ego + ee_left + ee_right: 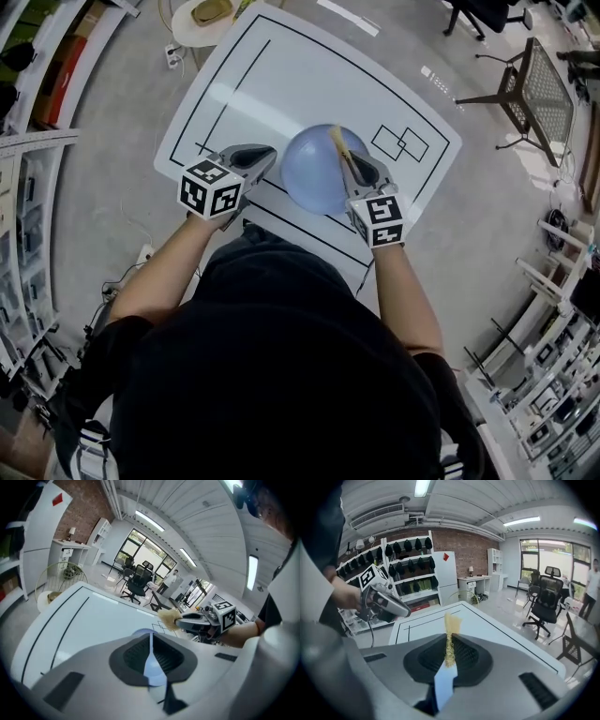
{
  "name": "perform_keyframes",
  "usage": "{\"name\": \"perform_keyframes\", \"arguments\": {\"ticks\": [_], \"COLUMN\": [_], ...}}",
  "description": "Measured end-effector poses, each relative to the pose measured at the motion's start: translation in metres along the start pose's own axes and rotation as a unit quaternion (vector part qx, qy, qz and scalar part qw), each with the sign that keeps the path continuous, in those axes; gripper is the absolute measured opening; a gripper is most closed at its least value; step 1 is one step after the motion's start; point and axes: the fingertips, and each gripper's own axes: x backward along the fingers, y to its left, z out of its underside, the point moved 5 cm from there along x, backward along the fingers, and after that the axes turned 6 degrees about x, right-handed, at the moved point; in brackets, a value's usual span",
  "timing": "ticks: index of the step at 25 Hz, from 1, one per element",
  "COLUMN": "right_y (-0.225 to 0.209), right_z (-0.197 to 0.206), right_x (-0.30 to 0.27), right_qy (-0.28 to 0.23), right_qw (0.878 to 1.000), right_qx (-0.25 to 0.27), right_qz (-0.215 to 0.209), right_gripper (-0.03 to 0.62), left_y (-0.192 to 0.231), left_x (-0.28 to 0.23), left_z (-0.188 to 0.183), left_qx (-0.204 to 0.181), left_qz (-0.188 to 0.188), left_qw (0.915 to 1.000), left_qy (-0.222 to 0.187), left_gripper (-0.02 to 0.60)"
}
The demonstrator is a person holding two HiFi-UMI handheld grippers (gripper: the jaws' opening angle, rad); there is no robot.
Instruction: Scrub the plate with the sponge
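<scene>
A light-blue plate (314, 178) lies on the white table (281, 75), just beyond my body. My right gripper (351, 165) hangs over the plate's right half, shut on a thin yellow sponge (337, 145) that sticks out past its tips. In the right gripper view the sponge (452, 623) stands edge-on between the pads. My left gripper (268, 157) is at the plate's left rim. Its jaws are a narrow slit apart with nothing gripped, and the plate (140, 632) shows just ahead of them. The left gripper view also shows the right gripper (180, 620) with the sponge (169, 618).
Black rectangles are marked on the table top. A round stool (206, 14) stands past the table's far left corner. Office chairs (530, 89) stand on the floor to the right, and shelving (28, 187) runs along the left.
</scene>
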Motion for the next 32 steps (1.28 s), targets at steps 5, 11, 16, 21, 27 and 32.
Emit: {"name": "perform_keyframes", "arguments": {"ticks": [5, 11, 16, 21, 27, 32], "right_y": [0.007, 0.019, 0.034, 0.044, 0.057, 0.067], "right_z": [0.018, 0.033, 0.042, 0.055, 0.069, 0.081], "right_x": [-0.019, -0.040, -0.058, -0.072, -0.088, -0.099], "right_qy": [0.020, 0.044, 0.067, 0.080, 0.096, 0.111], "right_qw": [0.999, 0.995, 0.986, 0.974, 0.958, 0.940], "right_qx": [0.027, 0.074, 0.137, 0.197, 0.248, 0.294], "right_qz": [-0.025, -0.047, -0.064, -0.082, -0.111, -0.131], "right_gripper": [0.028, 0.028, 0.028, 0.028, 0.028, 0.028], "left_y": [0.014, 0.033, 0.046, 0.061, 0.064, 0.065], "left_x": [-0.022, -0.048, -0.064, -0.073, -0.080, -0.090], "left_z": [0.028, 0.053, 0.069, 0.094, 0.114, 0.125], "left_qx": [0.035, 0.071, 0.093, 0.123, 0.164, 0.176], "left_qz": [-0.005, -0.012, -0.020, -0.032, -0.022, -0.018], "left_qw": [0.9990, 0.9957, 0.9928, 0.9876, 0.9796, 0.9755], "left_qy": [0.026, 0.058, 0.073, 0.092, 0.114, 0.131], "left_gripper": [0.029, 0.055, 0.064, 0.075, 0.083, 0.084]}}
